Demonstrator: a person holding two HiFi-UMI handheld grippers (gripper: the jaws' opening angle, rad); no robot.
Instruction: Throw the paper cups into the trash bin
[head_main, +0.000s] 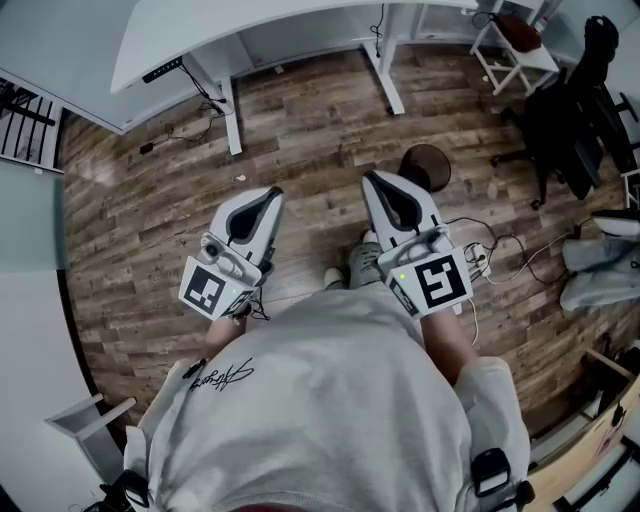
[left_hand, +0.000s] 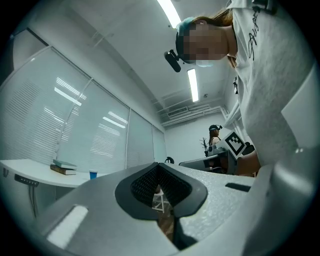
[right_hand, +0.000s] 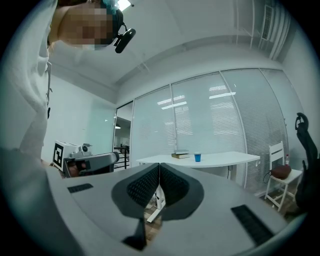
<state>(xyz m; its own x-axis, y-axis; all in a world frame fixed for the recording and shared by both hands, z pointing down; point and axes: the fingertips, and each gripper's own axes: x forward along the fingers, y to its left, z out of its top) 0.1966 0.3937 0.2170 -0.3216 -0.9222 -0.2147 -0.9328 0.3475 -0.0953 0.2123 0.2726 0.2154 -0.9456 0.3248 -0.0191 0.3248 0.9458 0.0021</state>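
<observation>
The left gripper (left_hand: 159, 169) had its 2 jaws pressed together with nothing between them; only a sliver of the room showed through the slit below the pads. The right gripper (right_hand: 159, 167) was likewise closed and empty. Both were held side by side in front of the person's light grey sweatshirt (head_main: 330, 400). They hung above the brown wood-plank floor (head_main: 150, 200) and pointed roughly level toward a white curved table (right_hand: 225, 160).

On that table stood 1 small blue paper cup (right_hand: 197, 157), upright and just beside a short stack of flat books (right_hand: 181, 155). It was well apart from both grippers, and no other cup could be made out. On the floor ahead of the right gripper sat a dark round container (head_main: 425, 166), probably the trash bin.

The cup would likely be very light, thin-walled, and easy to crush or tip over. The jaws would therefore need to open first and then close softly. The best hold looked to be across the upper wall, just under the rim, where a paper cup is usually stiffest. Whether it held any liquid could not be told.
</observation>
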